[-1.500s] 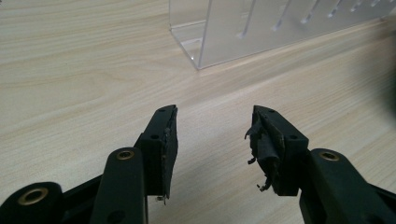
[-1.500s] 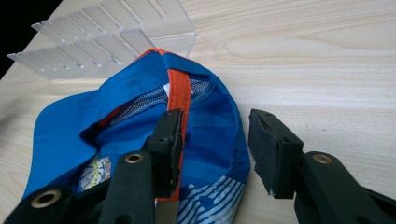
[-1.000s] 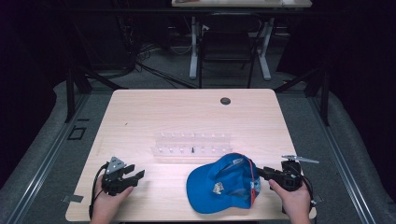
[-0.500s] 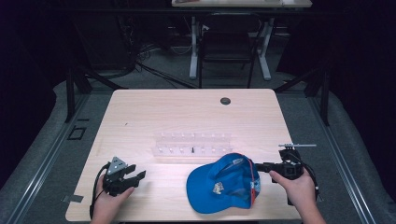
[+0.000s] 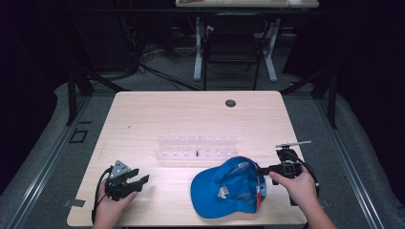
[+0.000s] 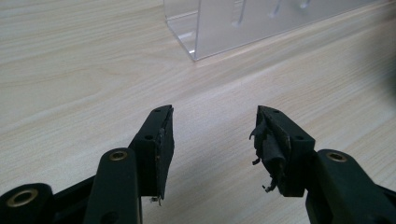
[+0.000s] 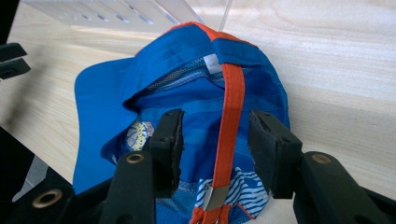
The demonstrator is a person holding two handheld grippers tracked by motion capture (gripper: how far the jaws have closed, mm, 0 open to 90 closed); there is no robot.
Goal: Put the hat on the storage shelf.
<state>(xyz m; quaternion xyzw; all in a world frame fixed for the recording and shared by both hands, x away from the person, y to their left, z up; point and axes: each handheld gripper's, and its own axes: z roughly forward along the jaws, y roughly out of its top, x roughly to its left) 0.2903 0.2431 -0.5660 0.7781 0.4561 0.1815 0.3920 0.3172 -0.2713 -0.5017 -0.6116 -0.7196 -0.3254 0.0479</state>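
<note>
The blue cap lay near the tabletop's front edge, right of centre, just before a clear rack. The right tool, spread, straddled its orange strap. The left tool sat spread over bare wood at front left, with open room behind. Its own view showed frayed pads.

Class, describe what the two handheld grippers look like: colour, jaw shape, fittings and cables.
Both the left gripper and the right gripper are black, each with two blocky jaws joined by brass-coloured rivets. The jaws carry worn, fraying black pads. The left gripper has a grey three-cornered plate on top and a black cable trailing from it.
</note>
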